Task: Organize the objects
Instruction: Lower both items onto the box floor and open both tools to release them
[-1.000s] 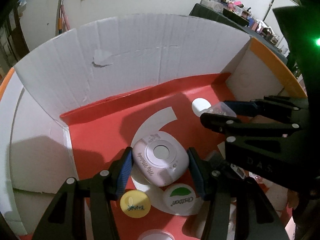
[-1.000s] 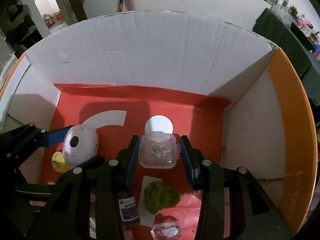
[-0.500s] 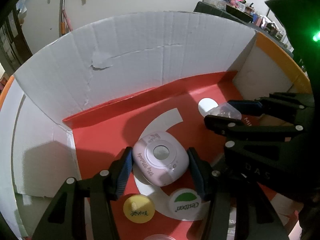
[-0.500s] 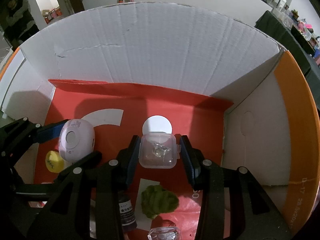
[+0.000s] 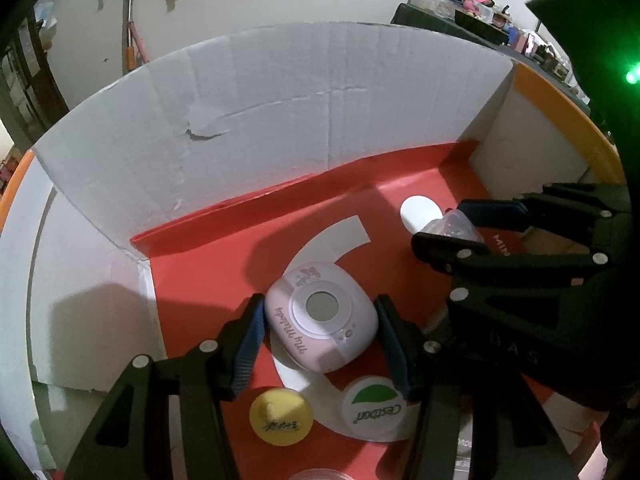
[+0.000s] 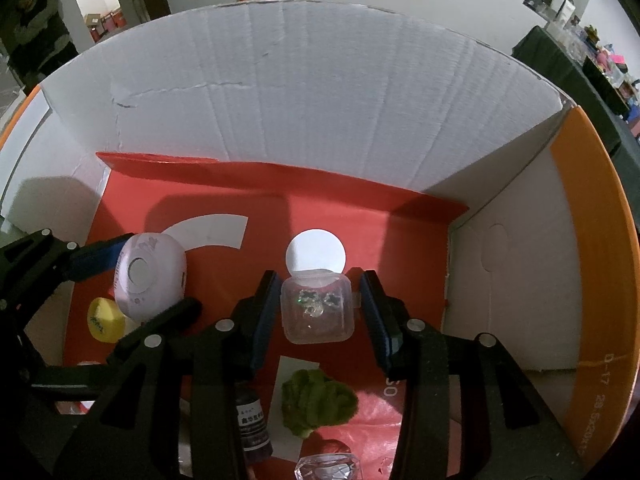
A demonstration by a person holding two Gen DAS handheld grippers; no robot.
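Note:
My left gripper [image 5: 320, 328] is shut on a pale pink rounded device [image 5: 322, 326] with a grey round centre, held over the red floor of a cardboard box [image 5: 280, 120]. The device also shows at the left of the right wrist view [image 6: 150, 274]. My right gripper [image 6: 318, 312] stands around a small clear plastic case [image 6: 316, 310] with glittery bits inside; small gaps show between its blue pads and the case, which sits low over the red floor [image 6: 360, 220]. The right gripper shows at the right of the left wrist view [image 5: 480, 232].
Under the left gripper lie a yellow round lid [image 5: 281, 416] and a white lid with a green leaf logo [image 5: 374, 408]. Under the right gripper lie a green fuzzy lump [image 6: 318, 402], a small dark bottle [image 6: 252, 420] and a clear faceted piece [image 6: 328, 468]. White box walls rise on three sides.
Both grippers have pulled back and up from the box's far wall. The right gripper's jaws have parted slightly from the clear case. The pink device stays gripped.

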